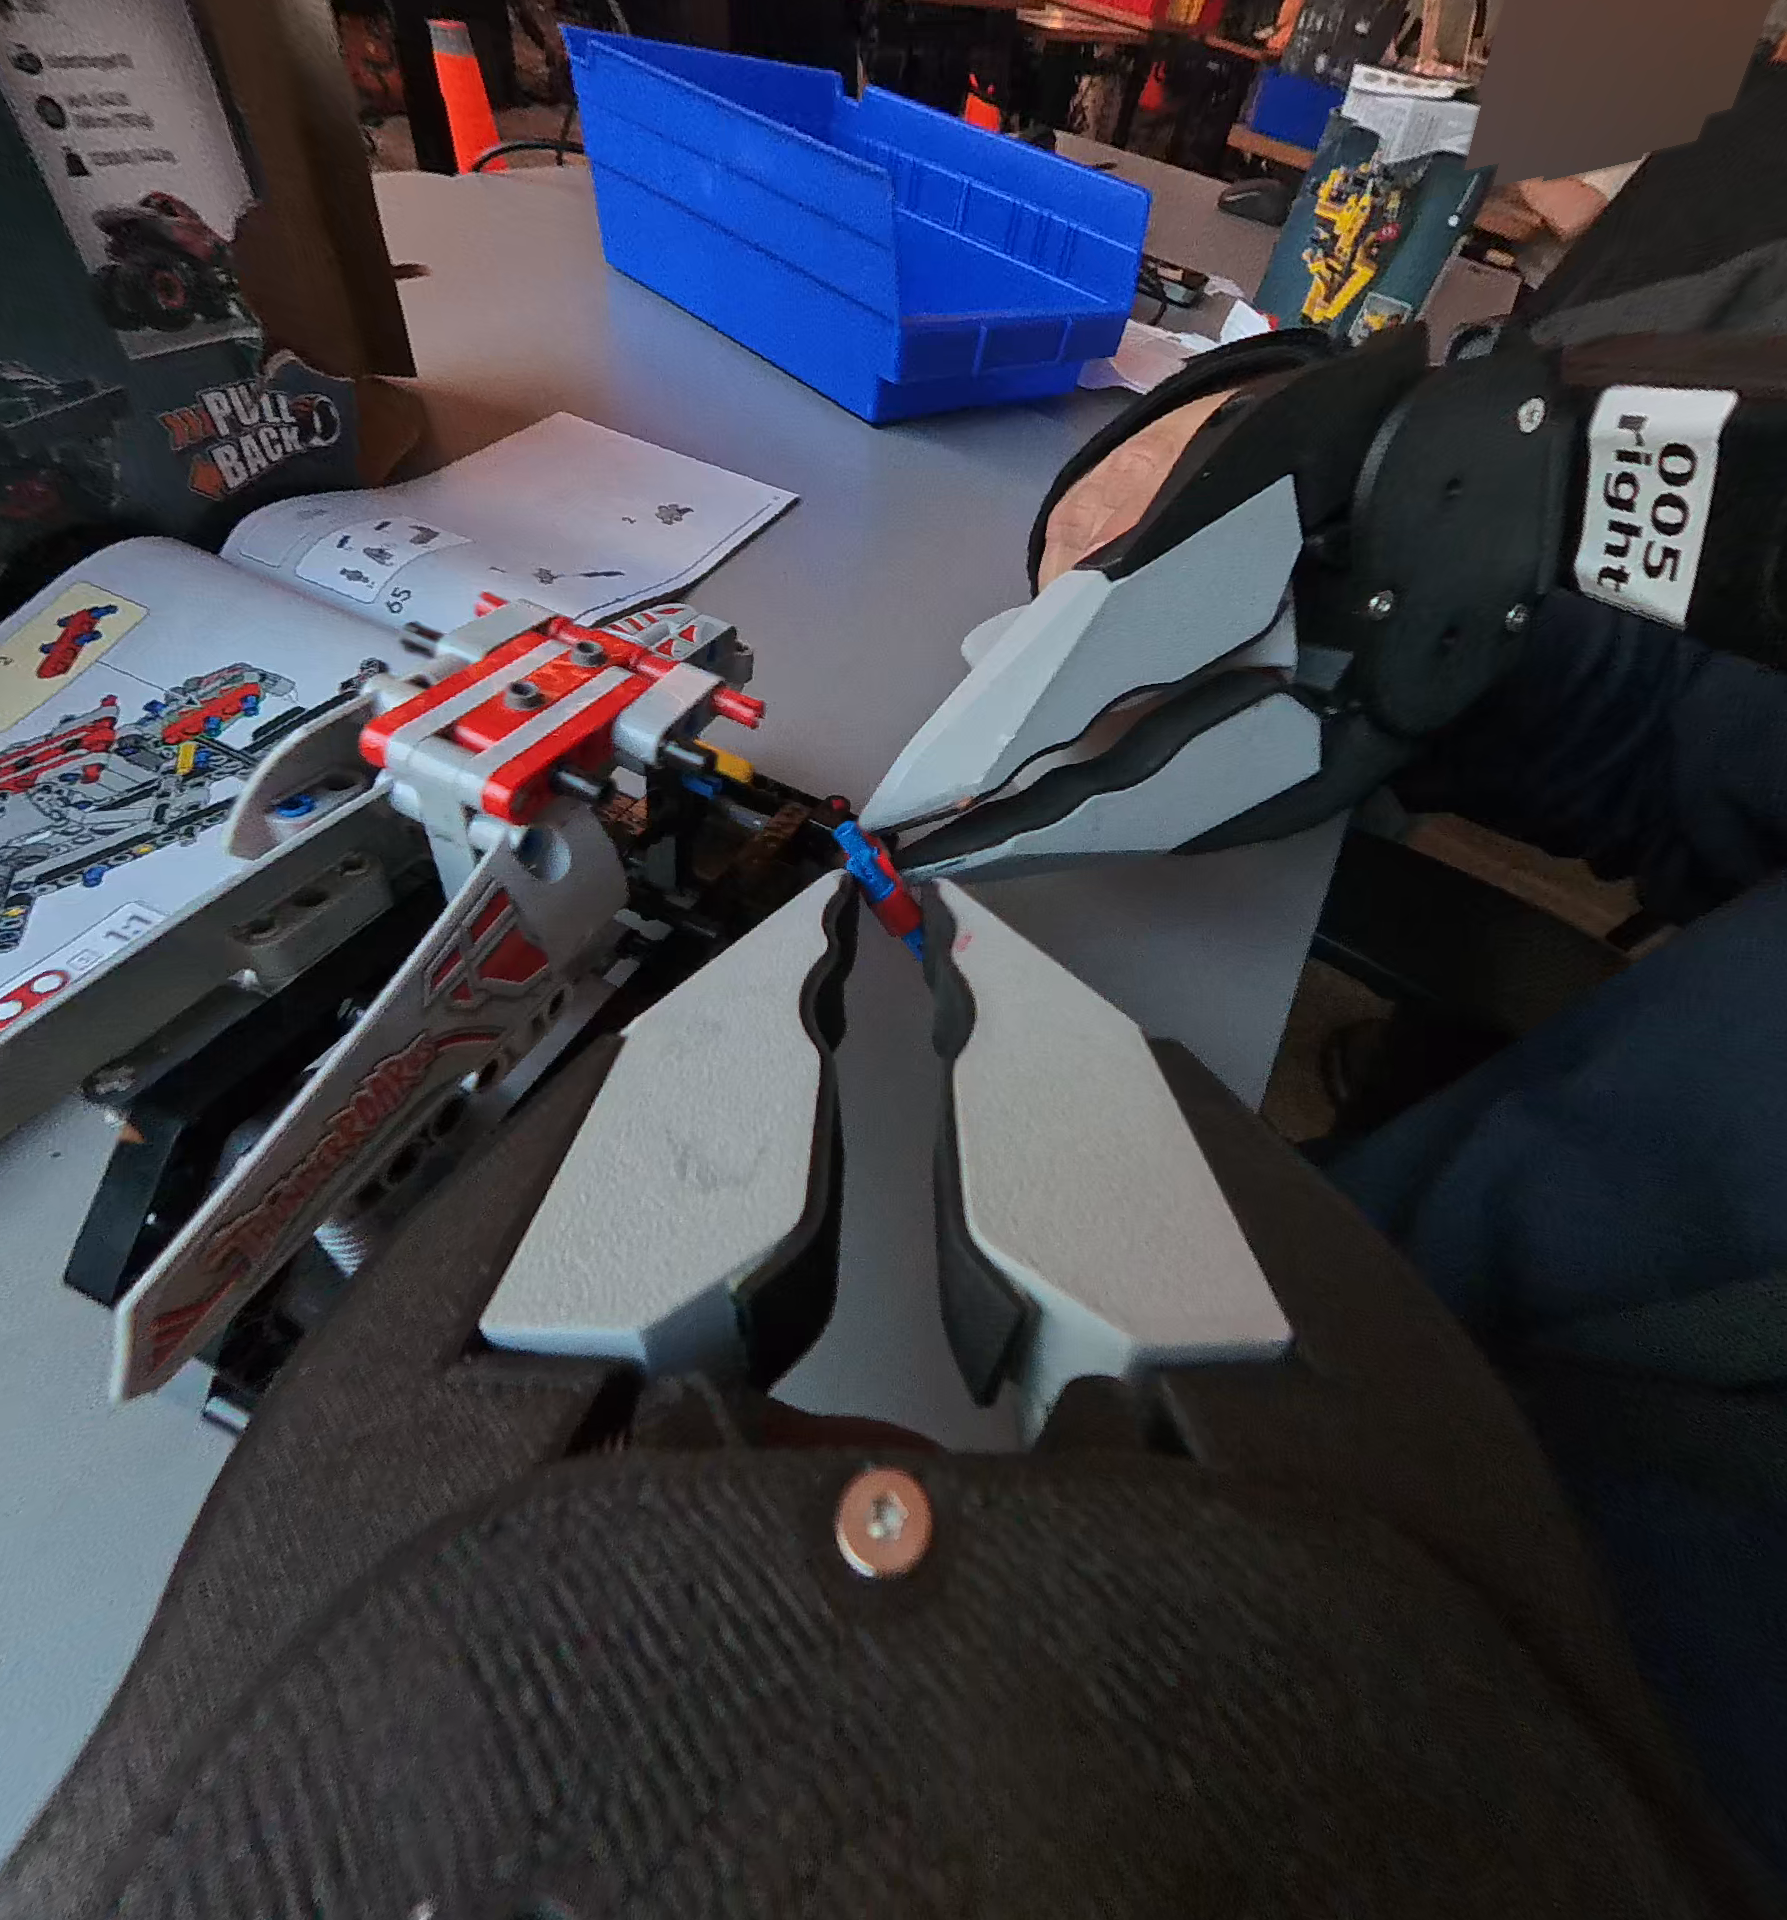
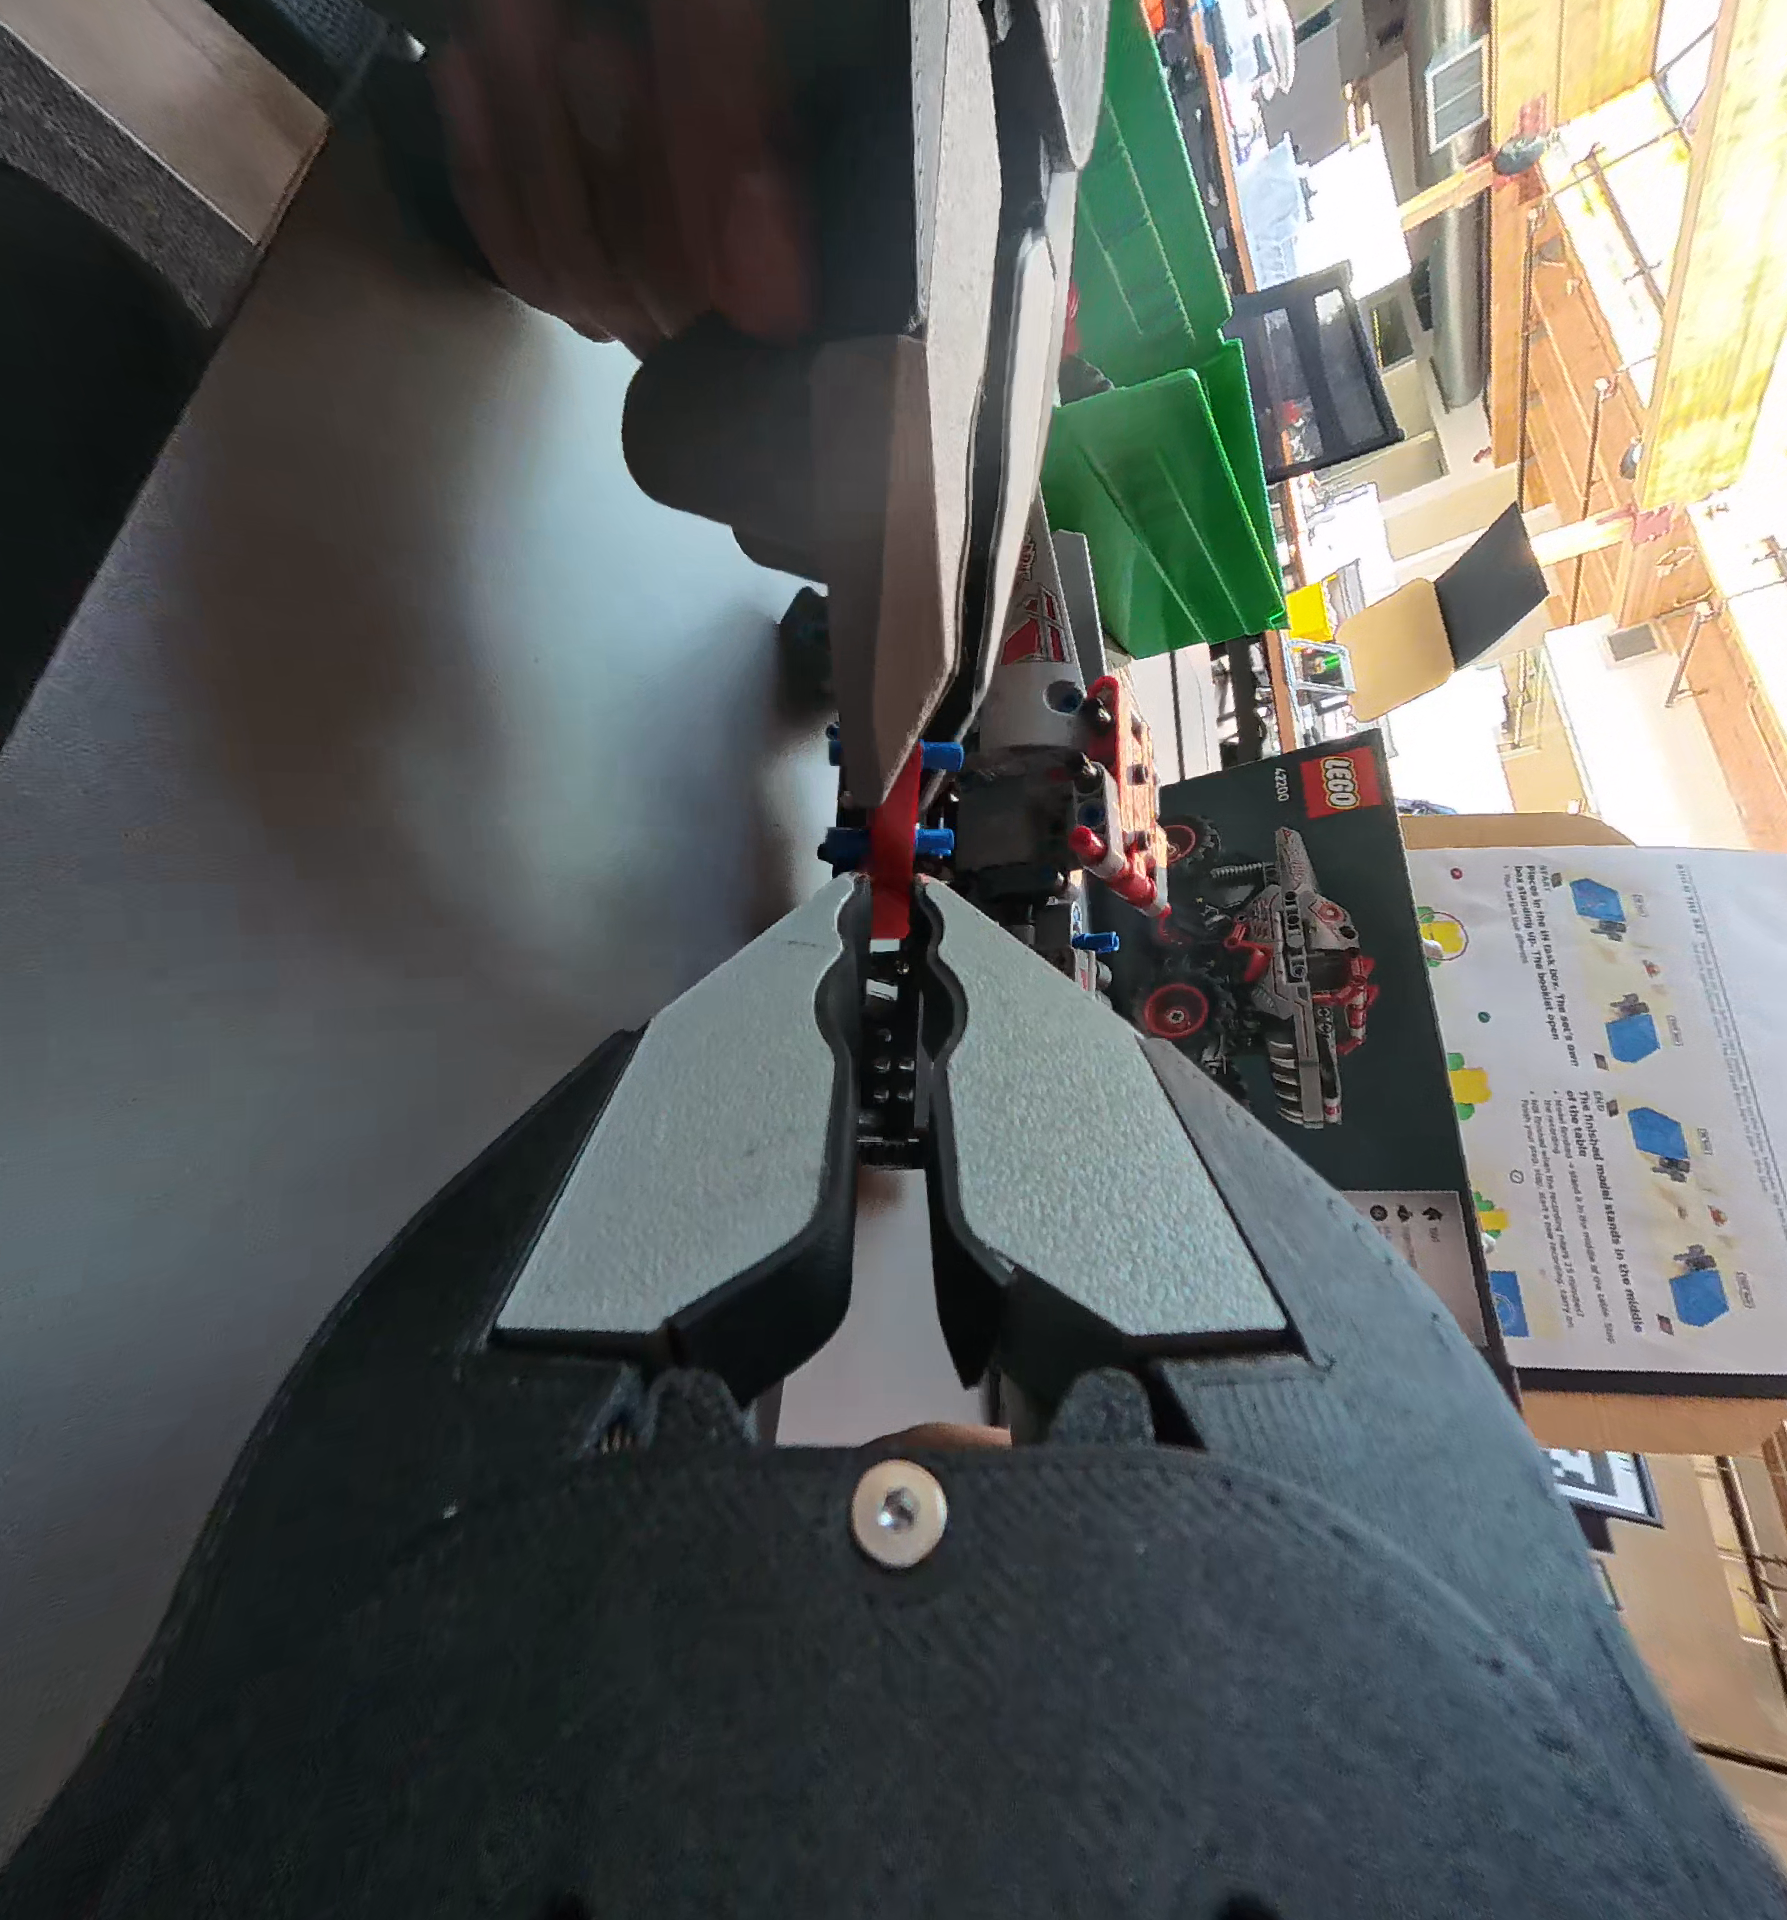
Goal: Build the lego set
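Note:
A small red beam with blue pins (image 1: 894,906) is pinched from both sides just above the grey table. My left gripper (image 1: 887,896) is shut on it from below. My right gripper (image 1: 873,834) comes in from the right and is shut on the same piece. In the right wrist view the red beam (image 2: 891,847) sits between my right gripper's tips (image 2: 884,899), with the left gripper (image 2: 904,774) closing on it from above. The part-built grey and red truck model (image 1: 515,748) lies just left of the piece and also shows in the right wrist view (image 2: 1034,805).
An open instruction booklet (image 1: 89,748) lies left of the model. A blue bin (image 1: 868,229) stands at the back of the table. The set's box (image 2: 1304,987) and a printed sheet (image 2: 1637,1122) stand behind the model. Green bins (image 2: 1159,416) stand farther off. My left and right fingertips are right by each other.

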Motion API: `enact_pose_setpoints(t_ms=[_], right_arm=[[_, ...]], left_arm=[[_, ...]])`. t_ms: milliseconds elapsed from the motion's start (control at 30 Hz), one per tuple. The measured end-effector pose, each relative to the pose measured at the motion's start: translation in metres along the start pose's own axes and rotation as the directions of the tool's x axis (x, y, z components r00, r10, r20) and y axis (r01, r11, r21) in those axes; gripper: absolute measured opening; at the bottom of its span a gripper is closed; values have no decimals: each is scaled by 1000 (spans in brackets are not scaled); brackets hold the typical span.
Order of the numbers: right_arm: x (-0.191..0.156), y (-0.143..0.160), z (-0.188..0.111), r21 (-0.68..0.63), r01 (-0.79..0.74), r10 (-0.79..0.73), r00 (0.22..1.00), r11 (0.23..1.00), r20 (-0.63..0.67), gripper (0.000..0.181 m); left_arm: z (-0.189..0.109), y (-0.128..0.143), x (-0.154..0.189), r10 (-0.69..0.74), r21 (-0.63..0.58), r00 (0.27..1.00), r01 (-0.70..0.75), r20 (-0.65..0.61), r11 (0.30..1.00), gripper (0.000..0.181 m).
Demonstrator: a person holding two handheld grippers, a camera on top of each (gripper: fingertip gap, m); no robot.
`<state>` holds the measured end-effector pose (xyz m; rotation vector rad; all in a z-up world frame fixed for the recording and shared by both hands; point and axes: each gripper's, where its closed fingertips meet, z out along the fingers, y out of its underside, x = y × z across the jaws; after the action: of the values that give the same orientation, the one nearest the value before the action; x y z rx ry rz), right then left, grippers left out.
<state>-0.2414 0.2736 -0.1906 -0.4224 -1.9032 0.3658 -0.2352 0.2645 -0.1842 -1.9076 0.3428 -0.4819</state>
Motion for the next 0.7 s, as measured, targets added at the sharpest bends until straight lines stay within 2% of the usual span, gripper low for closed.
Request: enact_pose_setpoints(t_ms=[33, 267, 467, 700], right_arm=[[0, 0, 0, 8, -10, 10, 1000, 1000, 2, 4], [0, -2, 1, 28, -26, 26, 1000, 999, 6, 11], [7, -10, -2, 74, -9, 13, 999, 997, -53, 23], [12, -11, -2, 58, 29, -23, 994, 998, -108, 26]], left_arm=[[-1, -1, -2, -13, 7, 1000, 13, 1, 1000, 8], [-8, -7, -6, -124, 59, 990, 128, -65, 990, 7], [-15, -20, -2, -195, 157, 971, 216, -141, 964, 7], [-15, -24, 1, -274, 189, 940, 312, -203, 931, 7]])
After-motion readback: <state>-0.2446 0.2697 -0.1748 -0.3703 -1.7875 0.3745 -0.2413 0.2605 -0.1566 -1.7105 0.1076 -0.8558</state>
